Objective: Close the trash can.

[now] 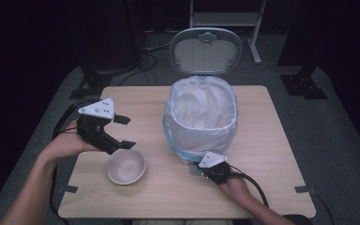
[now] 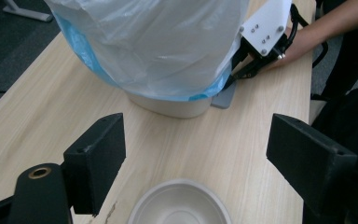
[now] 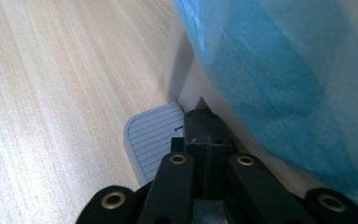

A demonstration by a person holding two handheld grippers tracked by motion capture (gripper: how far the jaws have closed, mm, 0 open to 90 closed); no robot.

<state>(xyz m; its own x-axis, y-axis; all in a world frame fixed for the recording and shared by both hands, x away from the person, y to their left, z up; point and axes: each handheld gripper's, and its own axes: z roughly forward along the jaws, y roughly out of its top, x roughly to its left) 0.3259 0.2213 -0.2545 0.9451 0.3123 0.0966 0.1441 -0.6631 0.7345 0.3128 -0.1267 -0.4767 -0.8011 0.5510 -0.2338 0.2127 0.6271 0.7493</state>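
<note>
Pale wood-grain table, matt and smooth. Thin translucent plastic liner, crinkled, faintly glossy, blue-tinted at the lower edge. Smooth off-white plastic bin with a grey ribbed plastic pedal. Matt off-white bowl, paper-pulp in look. Matt black plastic jaws with brass-coloured rivets.

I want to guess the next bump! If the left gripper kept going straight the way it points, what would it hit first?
Probably the bin with its plastic bag. The left gripper has open jaws aimed across the table at the bin's base. The bowl sits lower, just under the jaws, so it likely passes over it, though depth is hard to judge.
</note>
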